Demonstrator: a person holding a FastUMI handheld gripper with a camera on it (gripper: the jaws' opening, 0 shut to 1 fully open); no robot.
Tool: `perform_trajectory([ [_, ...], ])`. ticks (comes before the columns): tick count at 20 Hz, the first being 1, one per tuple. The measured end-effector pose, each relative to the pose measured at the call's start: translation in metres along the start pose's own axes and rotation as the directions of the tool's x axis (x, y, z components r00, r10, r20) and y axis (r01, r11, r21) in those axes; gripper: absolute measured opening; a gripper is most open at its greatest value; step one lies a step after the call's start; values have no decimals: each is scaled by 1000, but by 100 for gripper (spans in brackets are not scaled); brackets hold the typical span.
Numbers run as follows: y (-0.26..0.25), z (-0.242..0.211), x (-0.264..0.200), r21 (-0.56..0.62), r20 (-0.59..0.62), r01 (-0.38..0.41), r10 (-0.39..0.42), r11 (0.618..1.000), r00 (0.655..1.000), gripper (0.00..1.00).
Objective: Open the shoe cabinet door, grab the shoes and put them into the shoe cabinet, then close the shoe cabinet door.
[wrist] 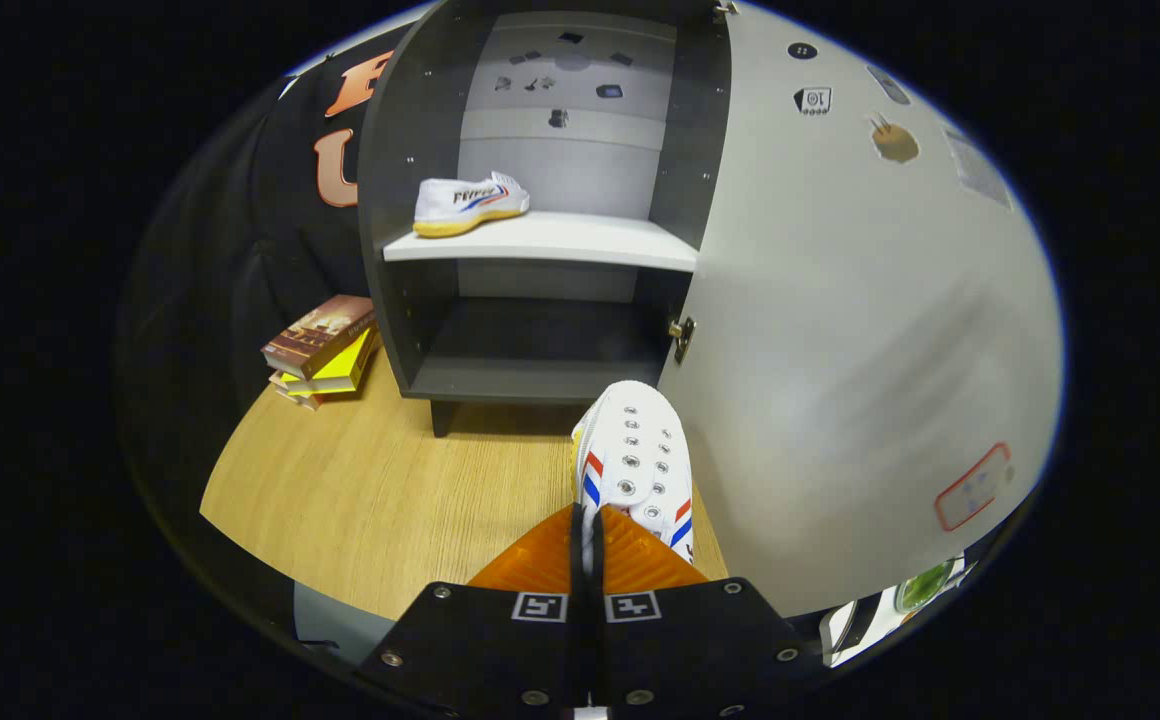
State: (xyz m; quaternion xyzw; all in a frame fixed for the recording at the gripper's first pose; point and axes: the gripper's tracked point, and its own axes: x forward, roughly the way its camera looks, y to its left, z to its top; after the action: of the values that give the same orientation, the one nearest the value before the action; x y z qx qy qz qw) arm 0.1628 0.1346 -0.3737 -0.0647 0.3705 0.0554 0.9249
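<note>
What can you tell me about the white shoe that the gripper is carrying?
The held shoe is a white canvas-looking sneaker with two rows of metal eyelets, no laces that I can see, and red and blue stripes on each side. Its toe points ahead toward the cabinet's dark lower compartment. The gripper has both fingers closed on its heel end, which they hide. Whether its sole touches the wooden table is unclear.
</note>
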Motion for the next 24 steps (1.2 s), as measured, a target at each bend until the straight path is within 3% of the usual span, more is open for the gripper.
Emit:
perform_trajectory([
  [6,4,78,-45,-20,115,-5,7,1000,993,0],
  [12,12,140,-55,-54,182,-9,19,998,983,0],
  [18,9,187,-32,-73,204,-11,25,997,979,0],
  [24,1,233,28,-75,206,-17,32,997,978,0],
])
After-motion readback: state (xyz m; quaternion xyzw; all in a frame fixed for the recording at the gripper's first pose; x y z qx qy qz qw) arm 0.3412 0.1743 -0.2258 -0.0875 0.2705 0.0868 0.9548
